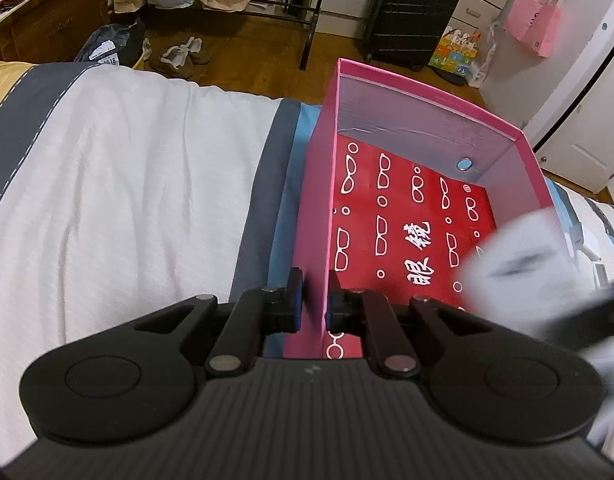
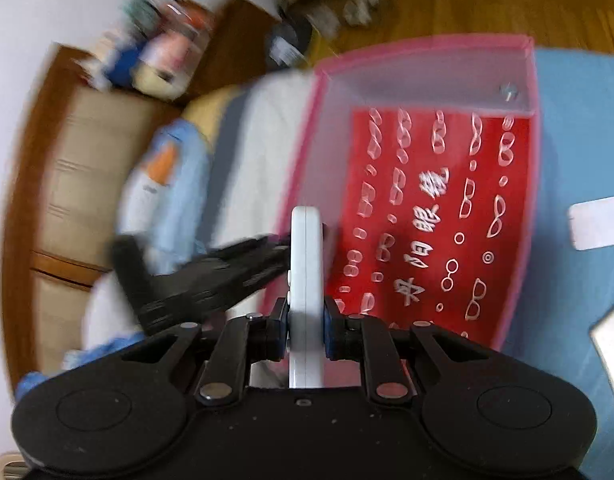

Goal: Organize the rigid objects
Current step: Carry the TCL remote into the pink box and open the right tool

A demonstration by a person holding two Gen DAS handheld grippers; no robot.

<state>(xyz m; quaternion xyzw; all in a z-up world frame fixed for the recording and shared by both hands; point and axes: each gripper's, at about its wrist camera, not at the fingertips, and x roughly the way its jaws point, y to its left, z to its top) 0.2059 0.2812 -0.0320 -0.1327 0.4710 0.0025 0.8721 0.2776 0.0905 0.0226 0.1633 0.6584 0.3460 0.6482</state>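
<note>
An open pink box point(image 1: 427, 108) with a red floor printed with white glasses lies on the bed. My left gripper point(image 1: 314, 300) is shut on the box's left wall, one pad outside and one inside. My right gripper point(image 2: 305, 320) is shut on a flat white device point(image 2: 305, 264), held edge-on over the box's point(image 2: 427, 76) near left corner. In the left wrist view that white device point(image 1: 515, 260) is a blur at the box's right side. The left gripper point(image 2: 211, 276) shows blurred in the right wrist view, on the box wall.
The box rests on a blue cloth point(image 1: 283, 208) over a white blanket point(image 1: 127, 180). A white card point(image 2: 599, 224) lies on the cloth right of the box. A white bottle with an orange cap point(image 2: 151, 192) lies left. Beyond the bed are shoes point(image 1: 183, 56) and a black suitcase point(image 1: 411, 12).
</note>
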